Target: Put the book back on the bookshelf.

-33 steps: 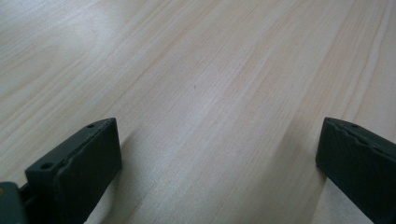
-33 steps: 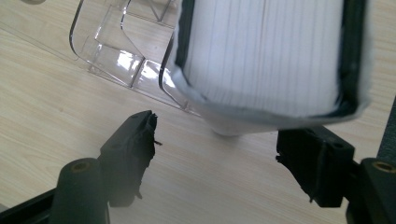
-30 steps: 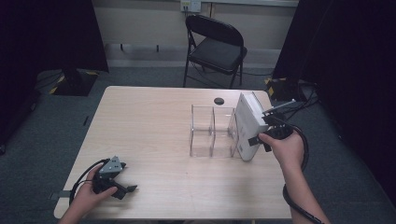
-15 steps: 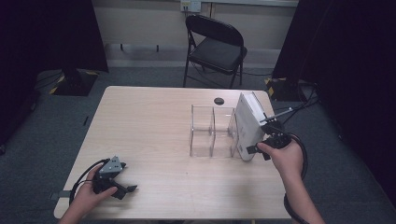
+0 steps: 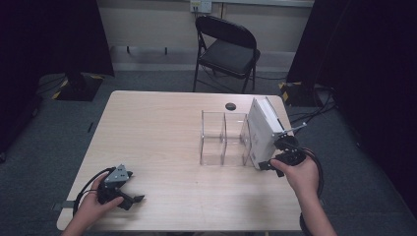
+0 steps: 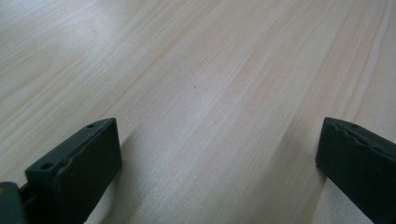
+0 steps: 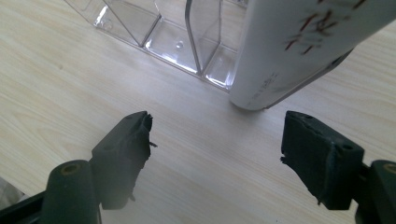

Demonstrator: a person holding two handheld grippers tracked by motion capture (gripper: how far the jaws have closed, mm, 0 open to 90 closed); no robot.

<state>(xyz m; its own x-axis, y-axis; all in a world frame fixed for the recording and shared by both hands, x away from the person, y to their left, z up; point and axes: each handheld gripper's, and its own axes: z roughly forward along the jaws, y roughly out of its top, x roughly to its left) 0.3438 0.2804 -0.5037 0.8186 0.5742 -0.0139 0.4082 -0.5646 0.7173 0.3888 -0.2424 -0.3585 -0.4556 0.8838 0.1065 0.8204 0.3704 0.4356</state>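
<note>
The wooden table [image 5: 162, 132] carries a clear acrylic organizer [image 5: 223, 138] with upright dividers, set toward its right side. A white book [image 5: 263, 130] stands on end in the organizer's rightmost slot, leaning slightly, where the dividers can keep it upright. The right gripper [image 5: 275, 164] sits just in front of the book's lower corner; its jaws have just been opening and stand released with nothing between them, as if letting the book rest. The left gripper [image 5: 129, 197] lies parked at the near left corner, jaws spread wide over bare wood.
</note>
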